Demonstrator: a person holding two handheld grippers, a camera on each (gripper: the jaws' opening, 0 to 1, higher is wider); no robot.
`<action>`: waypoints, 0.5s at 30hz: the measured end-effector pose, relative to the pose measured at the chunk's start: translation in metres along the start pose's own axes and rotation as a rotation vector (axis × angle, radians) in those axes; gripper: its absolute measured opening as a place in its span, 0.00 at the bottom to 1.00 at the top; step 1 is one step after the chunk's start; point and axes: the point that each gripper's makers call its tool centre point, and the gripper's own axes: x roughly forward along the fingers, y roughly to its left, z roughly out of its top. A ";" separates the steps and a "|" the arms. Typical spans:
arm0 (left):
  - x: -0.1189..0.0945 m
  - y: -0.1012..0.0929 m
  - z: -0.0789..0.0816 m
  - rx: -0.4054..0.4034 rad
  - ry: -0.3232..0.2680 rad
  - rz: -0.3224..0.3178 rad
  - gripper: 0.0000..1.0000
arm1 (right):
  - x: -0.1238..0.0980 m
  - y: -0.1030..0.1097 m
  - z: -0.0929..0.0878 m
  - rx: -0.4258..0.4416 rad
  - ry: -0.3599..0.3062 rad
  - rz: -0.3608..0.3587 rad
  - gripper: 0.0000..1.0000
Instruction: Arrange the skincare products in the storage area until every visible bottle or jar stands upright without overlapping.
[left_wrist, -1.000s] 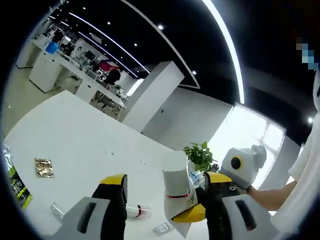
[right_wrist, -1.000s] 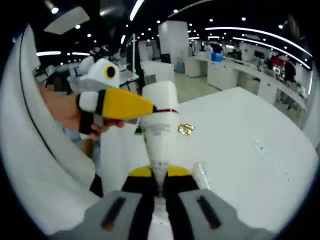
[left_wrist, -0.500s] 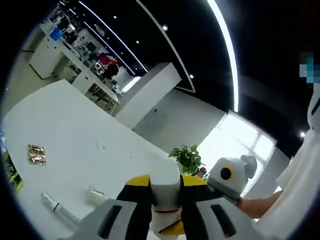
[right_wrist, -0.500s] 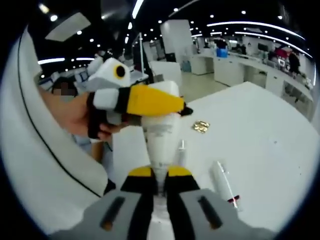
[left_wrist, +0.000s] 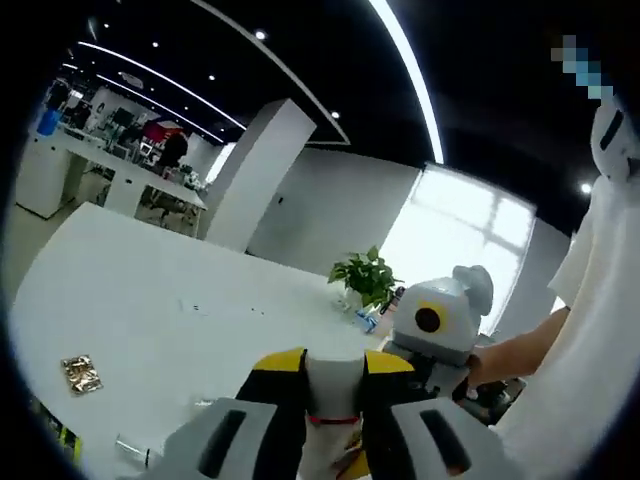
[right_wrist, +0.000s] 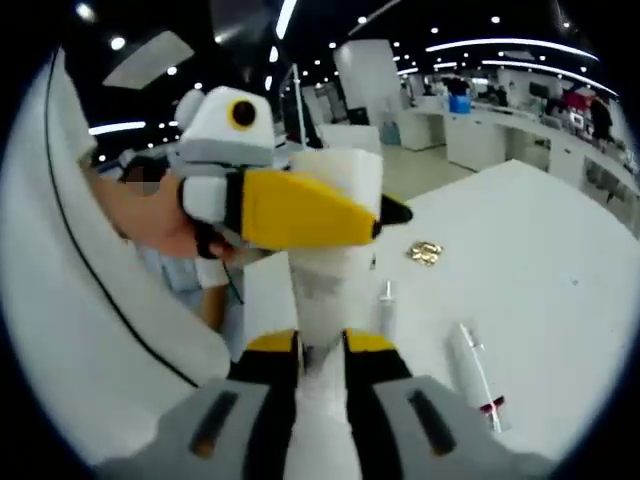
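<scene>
The left gripper (left_wrist: 333, 405) and the right gripper (right_wrist: 322, 350) were both clamped on one white tube (right_wrist: 335, 255), held above the white surface (left_wrist: 150, 310), probably for standing it upright.

The white table (left_wrist: 150, 300) is mostly bare in the left gripper view; a gold sachet (left_wrist: 80, 373) lies alone at its near left. In the right gripper view, a small tube (right_wrist: 385, 310) and a longer tube (right_wrist: 475, 370) lie flat just right of the jaws, and bare table lies beyond them.
</scene>
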 end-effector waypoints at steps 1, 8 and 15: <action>-0.002 0.000 0.002 0.000 -0.003 -0.009 0.17 | -0.001 0.003 0.000 0.030 -0.017 0.030 0.26; -0.008 -0.021 0.011 0.006 -0.003 -0.173 0.18 | 0.000 0.008 -0.016 0.074 -0.025 0.124 0.44; -0.015 -0.050 0.027 0.029 -0.014 -0.332 0.18 | 0.003 0.039 -0.006 0.000 -0.111 0.307 0.45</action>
